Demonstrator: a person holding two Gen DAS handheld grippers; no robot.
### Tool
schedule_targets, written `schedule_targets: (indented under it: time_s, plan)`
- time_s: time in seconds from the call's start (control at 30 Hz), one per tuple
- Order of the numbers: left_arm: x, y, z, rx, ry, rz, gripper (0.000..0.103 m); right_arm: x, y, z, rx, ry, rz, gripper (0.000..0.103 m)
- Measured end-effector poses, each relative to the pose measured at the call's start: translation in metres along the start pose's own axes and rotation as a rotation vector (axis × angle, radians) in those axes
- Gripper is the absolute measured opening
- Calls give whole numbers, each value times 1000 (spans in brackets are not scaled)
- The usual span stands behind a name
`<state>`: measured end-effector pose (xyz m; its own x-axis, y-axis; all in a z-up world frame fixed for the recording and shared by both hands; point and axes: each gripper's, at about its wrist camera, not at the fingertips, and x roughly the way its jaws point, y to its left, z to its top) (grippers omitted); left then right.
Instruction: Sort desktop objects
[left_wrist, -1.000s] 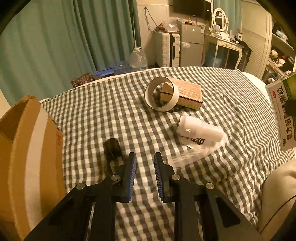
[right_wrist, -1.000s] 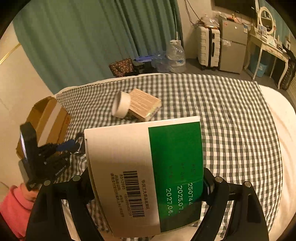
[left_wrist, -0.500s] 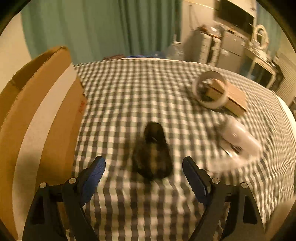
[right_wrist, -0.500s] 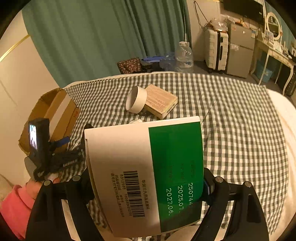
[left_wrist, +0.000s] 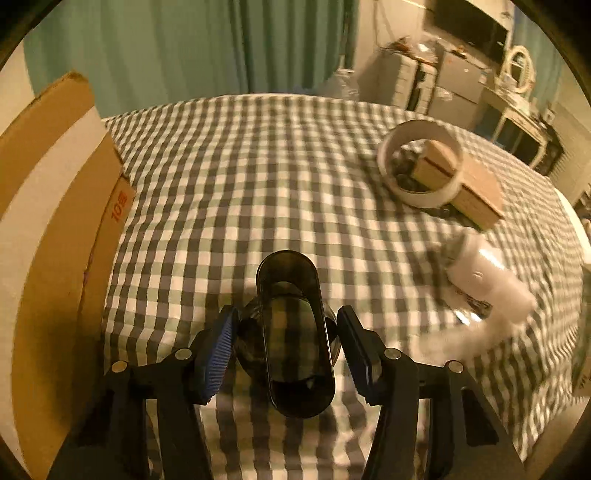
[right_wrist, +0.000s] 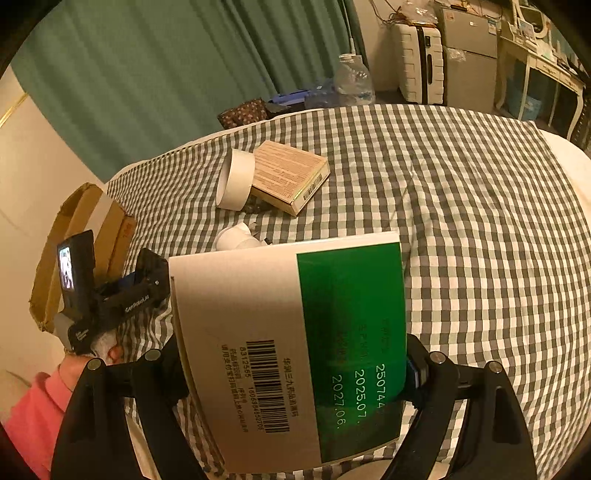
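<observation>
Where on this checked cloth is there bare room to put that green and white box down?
The widest bare checked cloth lies right of the tan box. Another bare patch lies between the cardboard carton and tape roll. It is crowded around the white bottle.

You swung your left gripper (left_wrist: 286, 343) over the dark case (left_wrist: 293, 339), opened wide, then narrowed the jaws either side of it. You lowered the right one; its medicine box (right_wrist: 291, 354) kept gripped.
</observation>
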<state>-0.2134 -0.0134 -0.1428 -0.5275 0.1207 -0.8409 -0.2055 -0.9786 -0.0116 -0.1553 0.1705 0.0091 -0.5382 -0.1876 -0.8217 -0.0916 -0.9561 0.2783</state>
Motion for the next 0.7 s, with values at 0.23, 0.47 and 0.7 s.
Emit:
schedule_targets:
  time_s: [0.23,0.47,0.7]
  plan:
    - [-83,2,17,36,-128,-44,31,-30,37,3,-58,-53,-9,85]
    - [-161,29,36,13,-222,-127,16,-73,101,10,-154,-140,-1,85]
    - [-137,36,16,20,-169,-122,86,-74,137,8,-204,-142,9,85]
